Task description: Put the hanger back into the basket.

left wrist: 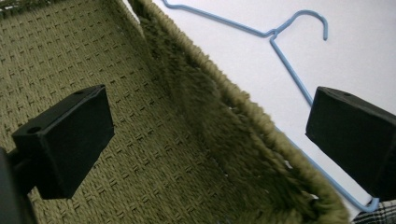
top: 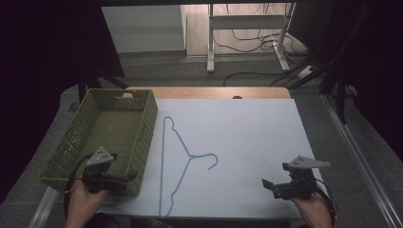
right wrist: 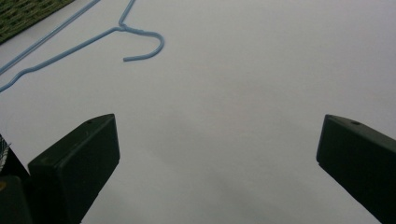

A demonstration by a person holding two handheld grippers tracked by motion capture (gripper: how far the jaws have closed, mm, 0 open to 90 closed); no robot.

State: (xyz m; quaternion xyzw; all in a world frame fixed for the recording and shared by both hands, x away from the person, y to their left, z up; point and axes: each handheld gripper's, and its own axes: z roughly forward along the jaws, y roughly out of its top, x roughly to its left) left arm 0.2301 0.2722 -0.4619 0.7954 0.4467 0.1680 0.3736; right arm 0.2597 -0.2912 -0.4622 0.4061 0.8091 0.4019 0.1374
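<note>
The left gripper (top: 124,179), jaws spread, straddles the near right wall of the green basket (top: 76,142); the blue hanger (top: 183,161) lies flat just beyond its outer jaw. The right gripper (top: 271,187), spread and empty, hovers well apart; approaching the hook from ahead-left looks wisest.

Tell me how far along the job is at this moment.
Nothing looks done yet: the blue hanger lies flat on the white sheet, beside the green basket, which holds nothing. In hand: the left gripper is open, straddling the basket's near wall. The right gripper is open over bare sheet. Left, probably: grasping the hanger and moving it.
</note>
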